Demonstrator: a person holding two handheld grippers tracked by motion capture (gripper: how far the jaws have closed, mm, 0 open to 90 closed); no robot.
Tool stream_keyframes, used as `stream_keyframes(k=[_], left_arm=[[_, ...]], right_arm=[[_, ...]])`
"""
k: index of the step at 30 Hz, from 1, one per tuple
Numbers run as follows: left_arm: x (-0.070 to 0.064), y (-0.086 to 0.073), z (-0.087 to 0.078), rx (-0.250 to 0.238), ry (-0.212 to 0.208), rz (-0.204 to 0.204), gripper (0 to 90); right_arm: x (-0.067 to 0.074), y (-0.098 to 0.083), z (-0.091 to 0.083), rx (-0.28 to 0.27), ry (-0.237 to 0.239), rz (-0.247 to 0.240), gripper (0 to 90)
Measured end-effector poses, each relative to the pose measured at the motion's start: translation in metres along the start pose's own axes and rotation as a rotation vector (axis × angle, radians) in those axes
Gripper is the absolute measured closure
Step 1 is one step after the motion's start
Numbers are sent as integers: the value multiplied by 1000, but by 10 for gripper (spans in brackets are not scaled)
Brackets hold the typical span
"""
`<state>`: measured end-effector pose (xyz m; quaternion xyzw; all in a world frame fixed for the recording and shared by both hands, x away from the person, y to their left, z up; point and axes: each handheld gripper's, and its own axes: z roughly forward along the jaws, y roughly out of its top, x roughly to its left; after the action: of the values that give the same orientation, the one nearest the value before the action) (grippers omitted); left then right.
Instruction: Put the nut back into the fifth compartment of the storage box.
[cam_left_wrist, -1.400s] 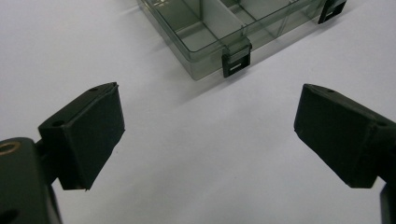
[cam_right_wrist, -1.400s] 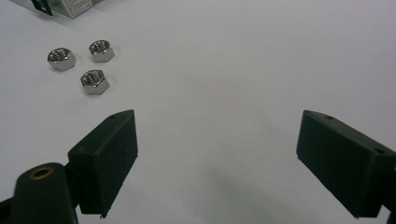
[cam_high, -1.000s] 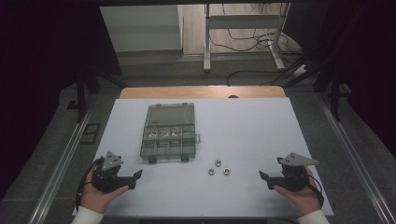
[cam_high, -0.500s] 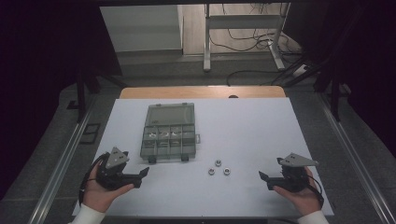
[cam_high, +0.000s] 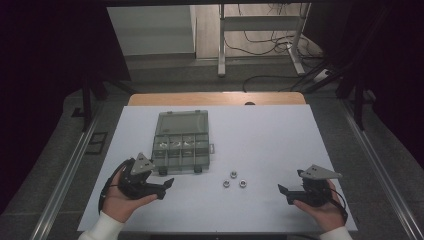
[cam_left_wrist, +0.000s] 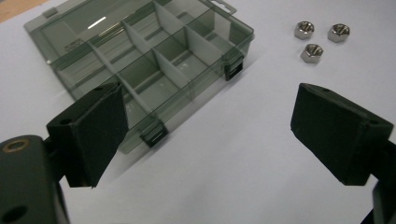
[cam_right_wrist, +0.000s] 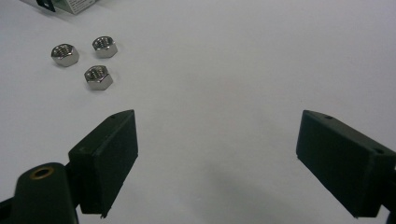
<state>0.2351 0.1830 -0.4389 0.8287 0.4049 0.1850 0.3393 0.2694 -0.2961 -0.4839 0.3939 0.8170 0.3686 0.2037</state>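
Now left tongs nearer the organizer box, agape.

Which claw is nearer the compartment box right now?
Left. The left claw sits just below the compartment box, close to its near-left corner, jaws open. The right claw is far off to the box's right, beyond the three nuts, also open.

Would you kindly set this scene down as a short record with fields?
surface: white table
box: smoky clear compartment box, lid shut, latches toward the person
nuts: three hex nuts, loose on the table beside the box
left tongs: open, holding nothing, near the box's front corner
right tongs: open, holding nothing, low over bare table, jaws pointing toward the nuts
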Motion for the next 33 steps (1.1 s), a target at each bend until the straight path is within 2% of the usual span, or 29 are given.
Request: stream_keyframes(k=[10, 20, 33], left_arm=[[-11, 13, 11, 22, -33, 31, 108], [-25, 28, 26, 65, -70, 90, 112], [-36, 38, 48, 115, -128, 123, 112]], right_arm=[[1, 0, 1, 6, 0, -5, 130], [0, -1, 2, 11, 0, -8, 130], [1, -1, 3, 16, -3, -13, 130]])
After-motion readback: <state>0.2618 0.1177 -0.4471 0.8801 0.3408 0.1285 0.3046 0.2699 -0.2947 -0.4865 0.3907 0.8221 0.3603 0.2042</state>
